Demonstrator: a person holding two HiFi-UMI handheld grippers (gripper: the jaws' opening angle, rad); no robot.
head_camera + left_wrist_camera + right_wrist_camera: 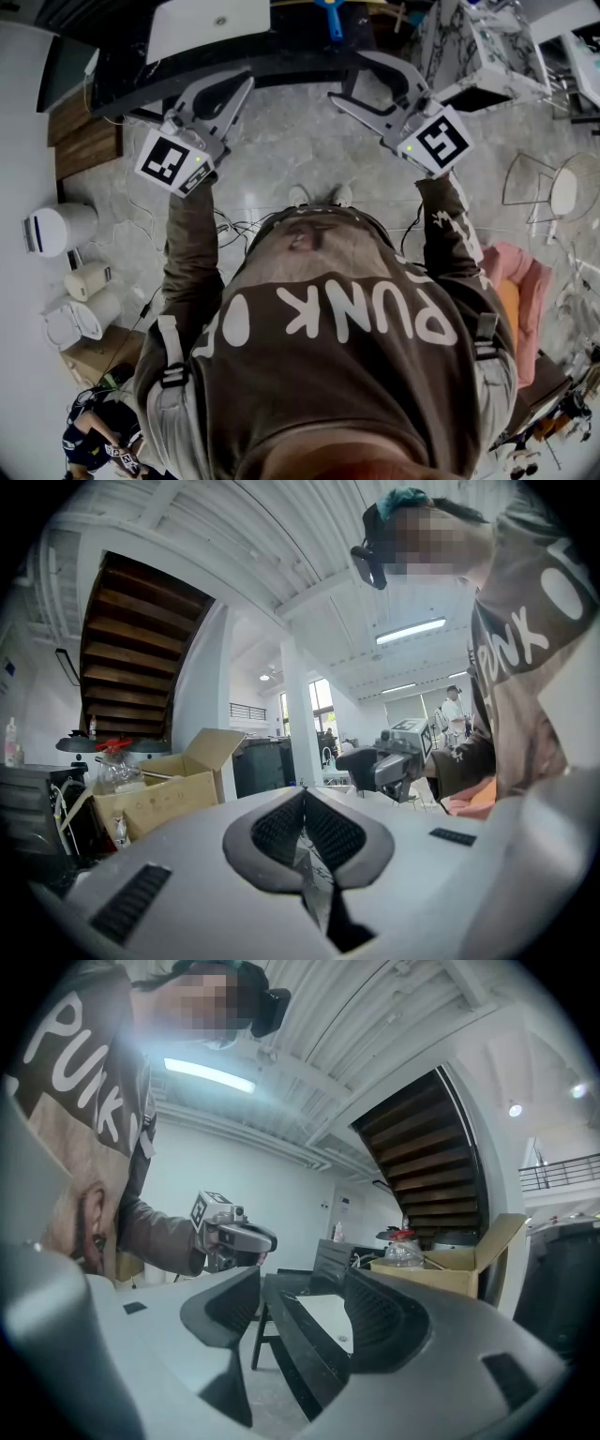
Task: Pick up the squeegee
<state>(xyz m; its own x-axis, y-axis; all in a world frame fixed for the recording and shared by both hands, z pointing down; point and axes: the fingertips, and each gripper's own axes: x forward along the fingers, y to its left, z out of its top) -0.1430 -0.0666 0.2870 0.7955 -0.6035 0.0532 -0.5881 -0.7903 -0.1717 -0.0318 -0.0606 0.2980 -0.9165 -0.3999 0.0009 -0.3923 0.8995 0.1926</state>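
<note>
In the head view a blue-handled tool (333,19), perhaps the squeegee, lies at the far edge of a dark table (187,70), beyond both grippers. My left gripper (246,81) is held level in front of the table. Its ribbed pads (281,832) meet, so it is shut with nothing between them. My right gripper (342,77) is held level beside it, and its jaws stand apart and empty (300,1283). Each gripper view shows the other gripper, the right gripper (394,761) and the left gripper (230,1232). No squeegee shows in either gripper view.
A white board (206,23) lies on the dark table. A marble-patterned cabinet (478,47) stands at the right, and a wire chair (553,192) nearer. An open cardboard box (159,794) holding a plastic jar (405,1251) sits by a dark staircase (131,658).
</note>
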